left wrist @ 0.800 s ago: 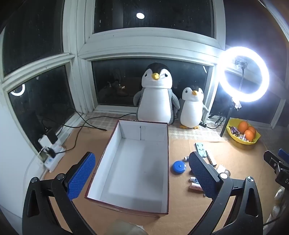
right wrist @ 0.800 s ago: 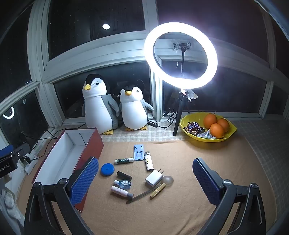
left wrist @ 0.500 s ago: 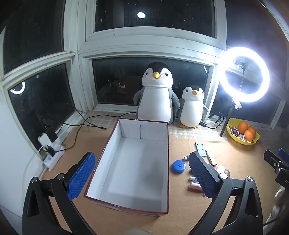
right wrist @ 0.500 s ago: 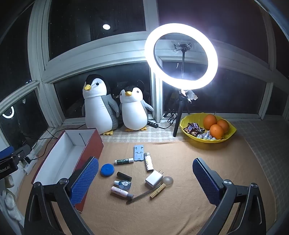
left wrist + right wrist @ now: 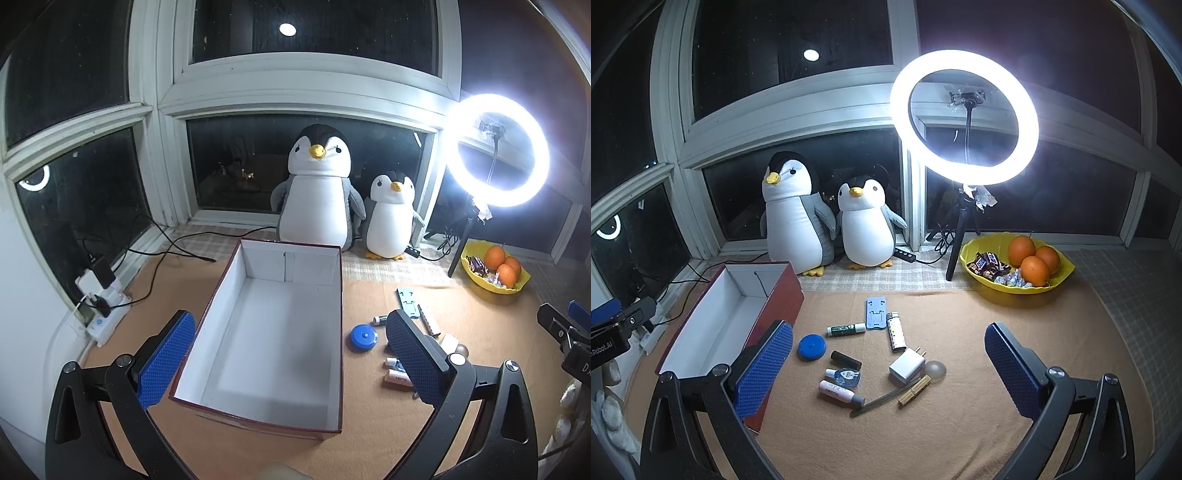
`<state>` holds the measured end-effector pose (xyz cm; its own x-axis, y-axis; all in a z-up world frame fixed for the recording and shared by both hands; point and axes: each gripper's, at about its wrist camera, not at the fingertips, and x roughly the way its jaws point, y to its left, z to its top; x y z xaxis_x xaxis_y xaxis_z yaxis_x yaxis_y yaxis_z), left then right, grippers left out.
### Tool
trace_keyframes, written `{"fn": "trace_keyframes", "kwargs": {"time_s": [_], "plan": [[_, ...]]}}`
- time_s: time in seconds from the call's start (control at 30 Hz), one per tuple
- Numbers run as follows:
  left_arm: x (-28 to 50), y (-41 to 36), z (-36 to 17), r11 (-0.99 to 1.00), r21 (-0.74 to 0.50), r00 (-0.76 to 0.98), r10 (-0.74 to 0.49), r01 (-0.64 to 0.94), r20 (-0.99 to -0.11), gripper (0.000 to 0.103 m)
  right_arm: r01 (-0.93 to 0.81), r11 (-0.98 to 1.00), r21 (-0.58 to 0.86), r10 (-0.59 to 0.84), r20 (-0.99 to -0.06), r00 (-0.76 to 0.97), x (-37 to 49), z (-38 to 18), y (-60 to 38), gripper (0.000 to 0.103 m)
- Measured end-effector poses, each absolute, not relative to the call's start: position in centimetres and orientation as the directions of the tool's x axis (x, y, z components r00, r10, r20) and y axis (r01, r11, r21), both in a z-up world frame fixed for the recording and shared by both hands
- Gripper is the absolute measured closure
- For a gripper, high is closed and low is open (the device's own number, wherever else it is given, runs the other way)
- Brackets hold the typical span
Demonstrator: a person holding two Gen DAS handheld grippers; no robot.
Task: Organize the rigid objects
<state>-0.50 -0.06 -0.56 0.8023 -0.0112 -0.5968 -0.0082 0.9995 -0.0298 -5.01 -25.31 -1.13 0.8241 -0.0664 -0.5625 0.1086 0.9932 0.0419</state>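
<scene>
1. Standing open on the tan mat: red box (image 5: 334,295), white inside, nothing in it.
2. Left gripper (image 5: 284,350), jaws wide apart, over the box, holding nothing.
3. Right gripper (image 5: 888,363), jaws wide apart, above the small items, holding nothing.
4. White charger (image 5: 907,366), right of the box.
5. Blue round lid (image 5: 811,346), just beside the box.
6. Lighter (image 5: 895,331), behind the charger.
</scene>
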Motion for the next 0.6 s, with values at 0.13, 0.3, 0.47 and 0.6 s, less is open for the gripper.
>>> {"fn": "trace_keyframes", "kwargs": {"time_s": [0.13,0.3,0.47,0.6], "plan": [[-0.40,-0.07,-0.53,0.999,-0.030,0.802,-0.011,-0.009,-0.598,0.001,0.107,0.993,0.043,-0.064,-0.563,0.824,-4.99,-1.19,-25.38,0.000],[-0.39,-0.09,-0.46,0.999,-0.030,0.801,-0.006,-0.014,-0.598,0.001,0.105,0.993,0.046,-0.060,-0.569,0.820,-4.91,-1.38,-25.45,0.000],[-0.35,0.05,-0.44,0.999,-0.029,0.800,-0.006,-0.014,-0.600,0.001,0.104,0.993,0.047,-0.059,-0.570,0.820,-4.88,-1.56,-25.42,0.000],[-0.38,0.06,-0.46,0.999,-0.030,0.802,-0.007,-0.014,-0.598,0.001,0.104,0.994,0.044,-0.060,-0.571,0.819,-4.94,-1.61,-25.37,0.000]]}}
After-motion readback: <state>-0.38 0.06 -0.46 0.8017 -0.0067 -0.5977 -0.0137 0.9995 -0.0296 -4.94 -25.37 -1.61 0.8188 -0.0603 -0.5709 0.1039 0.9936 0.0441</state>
